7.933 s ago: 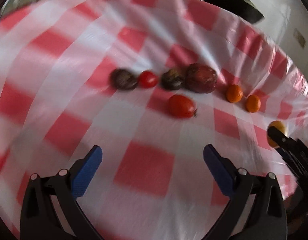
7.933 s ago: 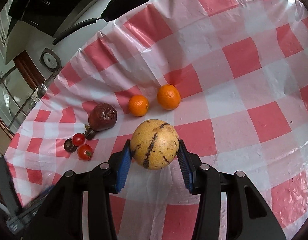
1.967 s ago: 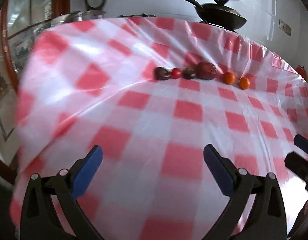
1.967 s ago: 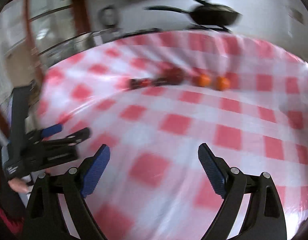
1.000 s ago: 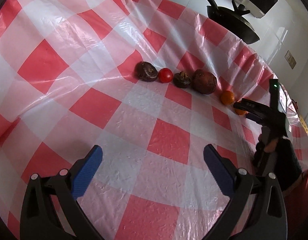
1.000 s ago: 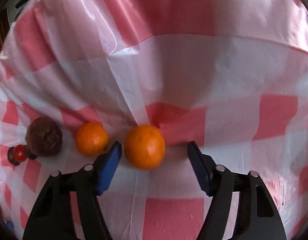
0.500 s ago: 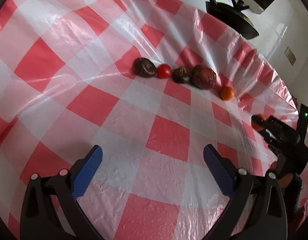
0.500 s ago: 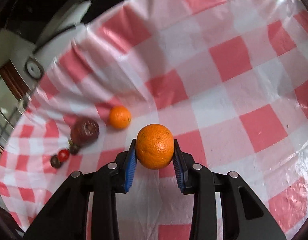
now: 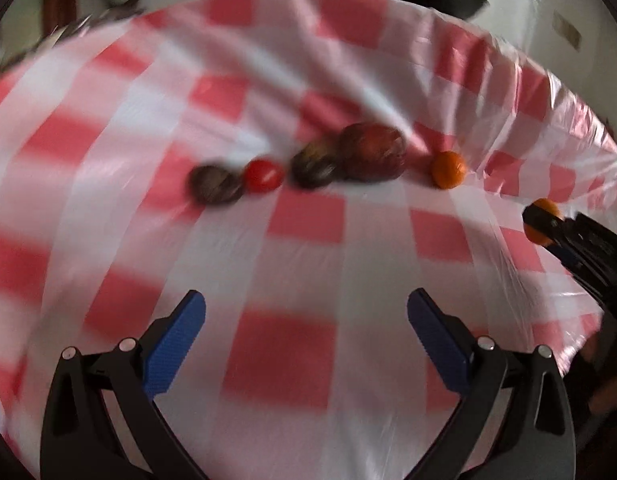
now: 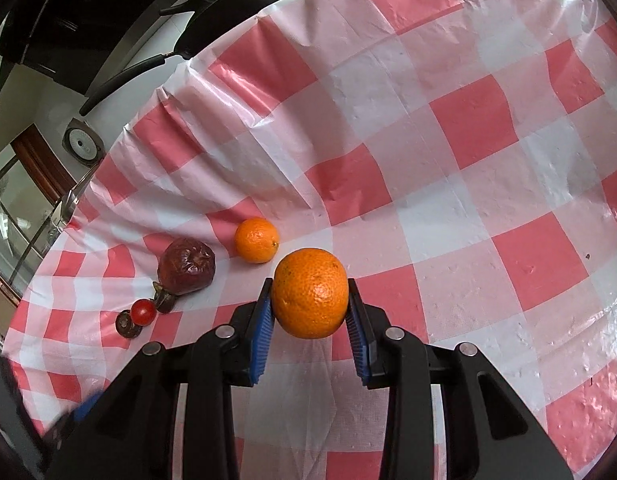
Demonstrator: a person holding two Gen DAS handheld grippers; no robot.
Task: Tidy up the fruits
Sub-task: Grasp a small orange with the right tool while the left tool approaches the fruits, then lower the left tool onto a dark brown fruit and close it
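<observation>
right hand-held gripper [image 10: 310, 326]: clamps an orange [image 10: 311, 293] above the tabletop [image 10: 488, 168] | left hand-held gripper [image 9: 306, 330]: jaws wide, nothing between

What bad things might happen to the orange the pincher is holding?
1. The orange is round and gripped only at its sides by the right gripper, so it might slip out and roll away.
2. Set down carelessly, it might bump the smaller orange nearby and knock the row crooked.
3. The checked tablecloth is shiny and wrinkled, so a released orange might roll instead of staying put.
</observation>
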